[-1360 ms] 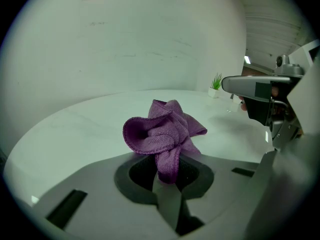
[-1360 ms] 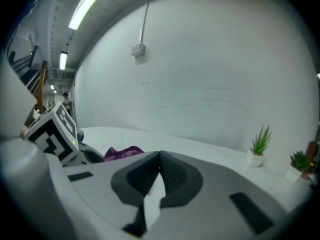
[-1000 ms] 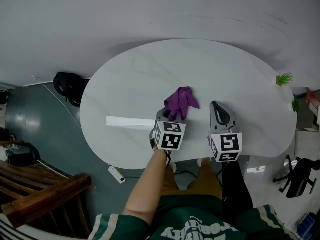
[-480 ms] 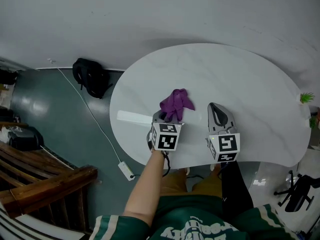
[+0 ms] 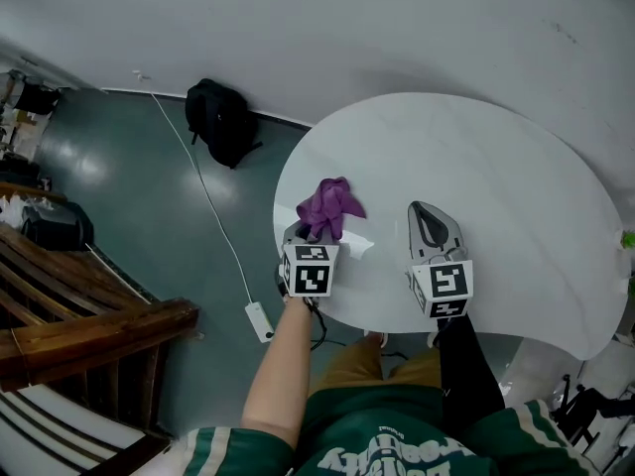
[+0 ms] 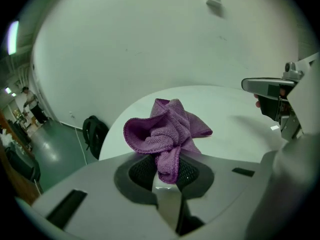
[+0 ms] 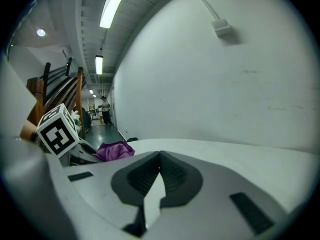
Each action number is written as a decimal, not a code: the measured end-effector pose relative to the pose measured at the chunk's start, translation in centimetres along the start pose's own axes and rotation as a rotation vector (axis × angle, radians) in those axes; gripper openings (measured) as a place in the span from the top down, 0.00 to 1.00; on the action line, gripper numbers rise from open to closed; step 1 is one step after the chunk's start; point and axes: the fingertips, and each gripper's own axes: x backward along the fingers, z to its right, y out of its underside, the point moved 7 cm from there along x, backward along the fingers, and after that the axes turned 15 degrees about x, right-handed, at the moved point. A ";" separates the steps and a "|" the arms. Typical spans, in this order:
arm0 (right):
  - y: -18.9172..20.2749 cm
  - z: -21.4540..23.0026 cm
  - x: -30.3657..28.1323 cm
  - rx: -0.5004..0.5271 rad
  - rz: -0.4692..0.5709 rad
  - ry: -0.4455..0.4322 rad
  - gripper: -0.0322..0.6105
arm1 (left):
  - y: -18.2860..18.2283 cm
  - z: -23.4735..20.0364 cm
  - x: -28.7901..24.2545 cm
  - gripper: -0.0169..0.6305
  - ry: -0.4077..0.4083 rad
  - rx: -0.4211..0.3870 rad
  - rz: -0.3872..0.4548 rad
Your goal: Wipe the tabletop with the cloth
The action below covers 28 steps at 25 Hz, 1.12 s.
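Cloth, purple and bunched, lies at the white worktop's left end, gripped by the left gripper's jaws. The right gripper is over the worktop's near edge, jaws pressed together, empty.

The room is bright, with soft, even light. In the right gripper view, long lamps glow at the upper left. In the head view, a white shine sits near the left edge of the tabletop, and the floor gleams. Both gripper views are round, with black corners and bent lines.
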 end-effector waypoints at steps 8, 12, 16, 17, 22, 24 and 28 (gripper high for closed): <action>-2.6 -4.4 -1.2 0.031 0.028 -0.066 0.94 | 1.8 -7.7 3.3 0.88 -0.128 0.098 0.008; -2.5 -4.0 -0.2 0.037 0.028 -0.050 0.94 | 2.3 -9.2 3.7 0.88 -0.189 0.138 -0.005; -1.9 -2.1 2.3 0.039 0.019 -0.007 0.94 | 2.1 -8.3 4.6 0.89 -0.186 0.149 0.023; -1.6 -1.3 3.1 0.039 0.013 0.009 0.94 | 1.9 -7.4 5.0 0.89 -0.165 0.140 0.045; 0.9 4.1 7.7 0.015 -0.030 0.136 0.94 | 0.6 0.1 6.0 0.89 -0.001 0.109 0.122; 2.3 6.2 9.6 0.004 -0.043 0.167 0.94 | 0.4 3.6 6.3 0.89 0.054 0.106 0.141; 5.6 10.7 14.0 -0.020 -0.059 0.223 0.94 | -0.4 12.2 6.6 0.89 0.153 0.050 0.171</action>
